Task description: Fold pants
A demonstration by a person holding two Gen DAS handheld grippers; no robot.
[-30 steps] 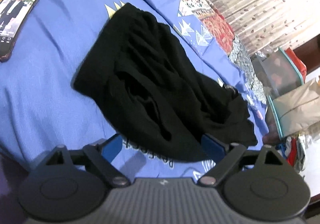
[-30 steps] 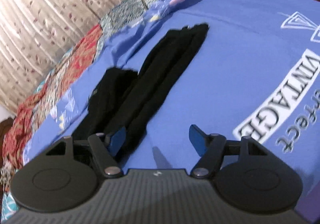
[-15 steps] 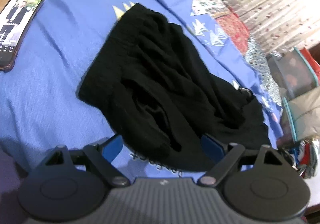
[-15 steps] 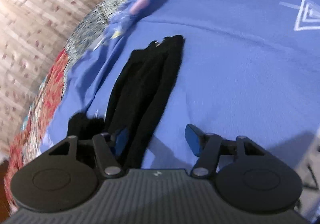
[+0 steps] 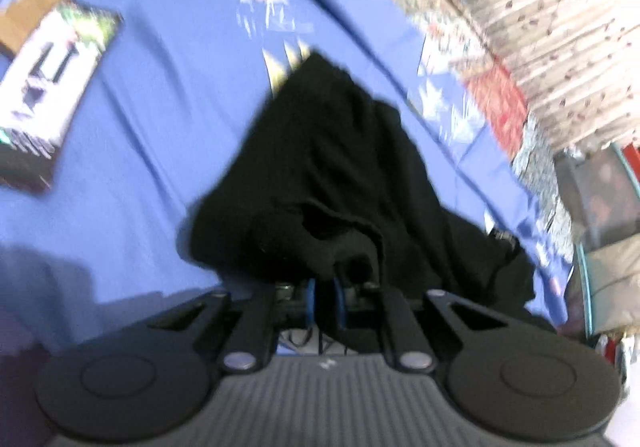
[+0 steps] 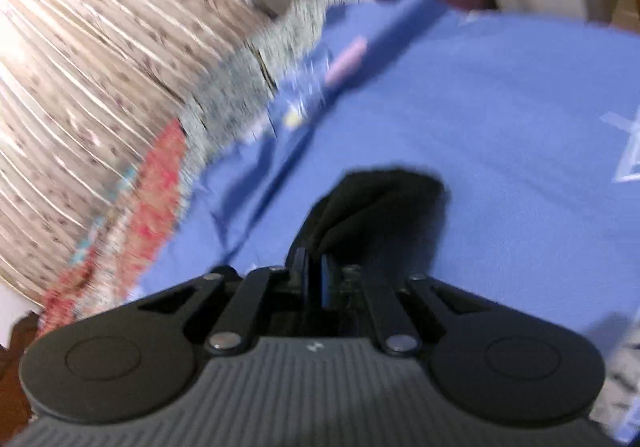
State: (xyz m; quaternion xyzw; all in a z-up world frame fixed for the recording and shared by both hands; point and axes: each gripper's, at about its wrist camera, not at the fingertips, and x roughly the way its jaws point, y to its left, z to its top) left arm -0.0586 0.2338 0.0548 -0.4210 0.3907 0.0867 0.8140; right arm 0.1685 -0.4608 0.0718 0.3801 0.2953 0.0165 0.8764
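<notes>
Black pants [image 5: 336, 167] lie crumpled on a blue bedsheet [image 5: 160, 95]. In the left wrist view my left gripper [image 5: 325, 297] is shut on the near edge of the pants, and the cloth bunches up over its blue pads. In the right wrist view my right gripper [image 6: 316, 279] is shut on the other end of the black pants [image 6: 380, 211], which rises from the blue bedsheet [image 6: 500, 127] into its pads. Both views are blurred by motion.
A phone [image 5: 52, 95] lies on the sheet at the left. A patterned quilt [image 5: 496, 95] and a striped curtain [image 5: 552, 27] run along the far side, with bags and boxes [image 5: 608, 215] at the right. A pink item [image 6: 346, 55] lies farther along the sheet.
Both grippers went from open beside the pants to shut on the black cloth. Each hand has shifted and lifted its end, so the pants look bunched and closer.
</notes>
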